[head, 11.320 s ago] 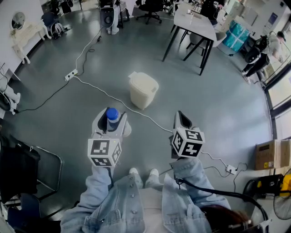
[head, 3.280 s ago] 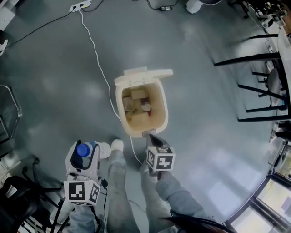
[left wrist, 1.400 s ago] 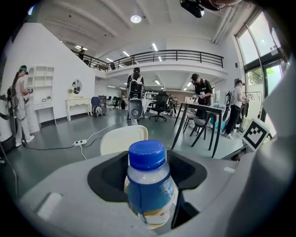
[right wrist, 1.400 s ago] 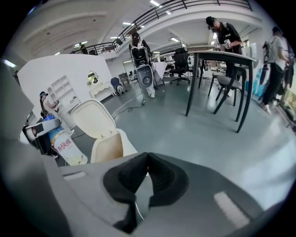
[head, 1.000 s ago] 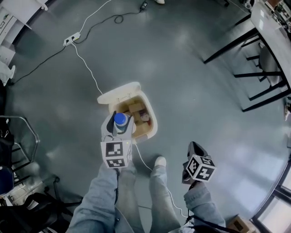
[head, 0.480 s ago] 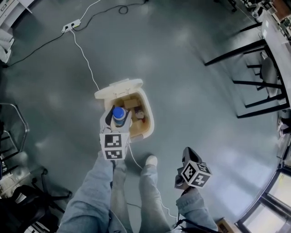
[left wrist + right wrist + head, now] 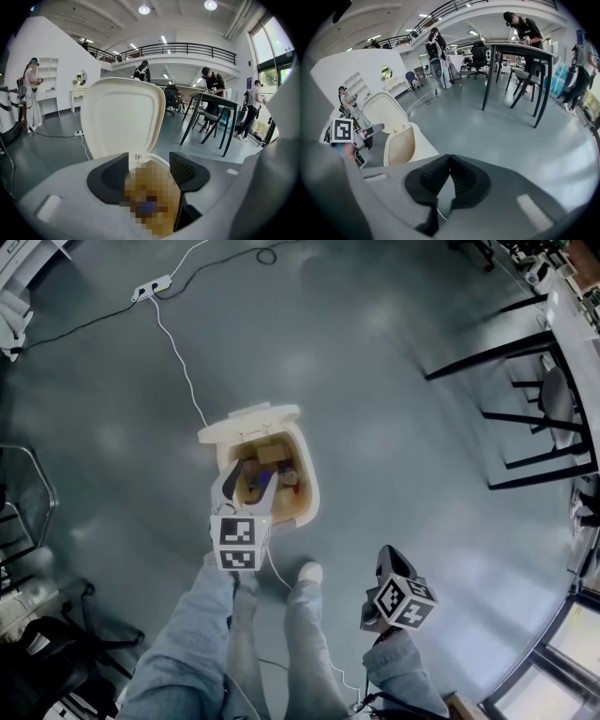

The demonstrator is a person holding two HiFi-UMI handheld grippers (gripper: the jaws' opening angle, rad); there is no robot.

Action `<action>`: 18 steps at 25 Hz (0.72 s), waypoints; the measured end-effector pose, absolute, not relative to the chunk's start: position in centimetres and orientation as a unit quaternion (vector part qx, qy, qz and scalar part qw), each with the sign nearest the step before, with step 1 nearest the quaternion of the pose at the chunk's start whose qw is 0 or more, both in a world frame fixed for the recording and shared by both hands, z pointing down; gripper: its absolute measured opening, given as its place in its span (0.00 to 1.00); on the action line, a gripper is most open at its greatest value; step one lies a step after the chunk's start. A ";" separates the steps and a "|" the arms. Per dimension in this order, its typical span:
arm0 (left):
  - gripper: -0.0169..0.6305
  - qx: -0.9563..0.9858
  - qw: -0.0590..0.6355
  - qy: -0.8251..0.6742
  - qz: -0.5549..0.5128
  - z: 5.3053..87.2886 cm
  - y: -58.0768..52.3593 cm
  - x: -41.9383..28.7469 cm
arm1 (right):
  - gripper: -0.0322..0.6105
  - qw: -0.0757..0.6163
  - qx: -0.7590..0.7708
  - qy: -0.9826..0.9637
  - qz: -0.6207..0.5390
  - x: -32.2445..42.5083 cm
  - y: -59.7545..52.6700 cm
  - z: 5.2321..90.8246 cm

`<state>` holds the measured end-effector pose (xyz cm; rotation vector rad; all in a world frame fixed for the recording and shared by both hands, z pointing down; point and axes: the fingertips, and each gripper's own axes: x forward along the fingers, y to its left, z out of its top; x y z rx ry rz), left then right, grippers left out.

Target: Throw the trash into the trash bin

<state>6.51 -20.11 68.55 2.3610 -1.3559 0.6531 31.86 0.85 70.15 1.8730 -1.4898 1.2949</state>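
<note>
— What lies round the trash bin (image 7: 304,491), and does anything block it?

— It stands alone on the grey floor (image 7: 375,409). Its lid (image 7: 249,421) is thrown back on the far side, so the mouth is open from above. A white cable (image 7: 178,362) runs from a power strip (image 7: 150,286) down past the bin's left side and on towards the person's shoe (image 7: 309,571). It lies flat beside the bin, not across the mouth. A black-legged table (image 7: 502,338) and a chair (image 7: 555,395) stand well apart, off to the right.

— Counts?

— One bin, one lid, one cable, one power strip, one shoe in sight, two grippers. Inside the bin are several brownish pieces, too jumbled to count.

— The left gripper?

— The left gripper (image 7: 251,474) hangs right over the bin's mouth with its jaws wide apart. Nothing sits between them and they touch nothing. Its own view shows only the upright lid and the bin's inside past them.

— And the trash?

— A bottle (image 7: 254,486), seen as a blue-purple patch, lies down inside the bin among the brown pieces, below the spread jaws.

— The right gripper?

— The right gripper (image 7: 384,557) is held low at the person's right, well apart from the bin. Its jaws are pressed together at the tips, with nothing between them.
</note>
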 end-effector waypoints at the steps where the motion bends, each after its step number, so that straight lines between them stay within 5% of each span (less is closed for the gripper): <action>1: 0.45 0.830 0.169 -0.478 0.231 68.6 -20.1 6.4 | 0.05 0.209 0.673 -0.535 0.466 31.9 0.8 70.2; 18: 0.45 0.834 0.166 -0.481 0.215 66.4 -18.9 5.1 | 0.05 0.194 0.674 -0.539 0.467 31.0 0.4 70.2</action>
